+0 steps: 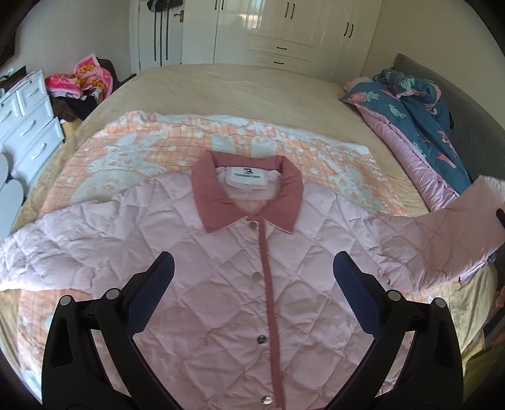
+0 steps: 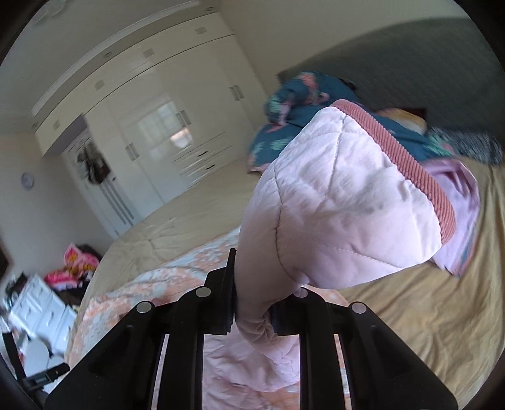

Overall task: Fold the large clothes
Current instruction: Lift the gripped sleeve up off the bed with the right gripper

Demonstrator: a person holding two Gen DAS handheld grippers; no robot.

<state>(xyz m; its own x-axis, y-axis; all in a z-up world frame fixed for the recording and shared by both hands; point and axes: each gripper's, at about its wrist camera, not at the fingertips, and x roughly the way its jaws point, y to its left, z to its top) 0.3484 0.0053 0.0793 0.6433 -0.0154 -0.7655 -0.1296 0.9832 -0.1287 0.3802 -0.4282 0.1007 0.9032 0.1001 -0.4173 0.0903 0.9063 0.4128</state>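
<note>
Clearly the quilted pink jacket lies buttoned and face-up on the bed for folding — the right gripper has clamped its right sleeve and holds it raised, presumably to fold inward. The left gripper hovers near the placket, wide open and empty.

**Background items, bedroom**

Bed covered in a beige spread; an orange-and-white patterned blanket lies flat across it. Blue floral quilt with pink lining heaped along the bed's right edge. White wardrobe on the far wall. White drawer unit at left, with a pink cartoon-print cloth piled beside it.
</note>
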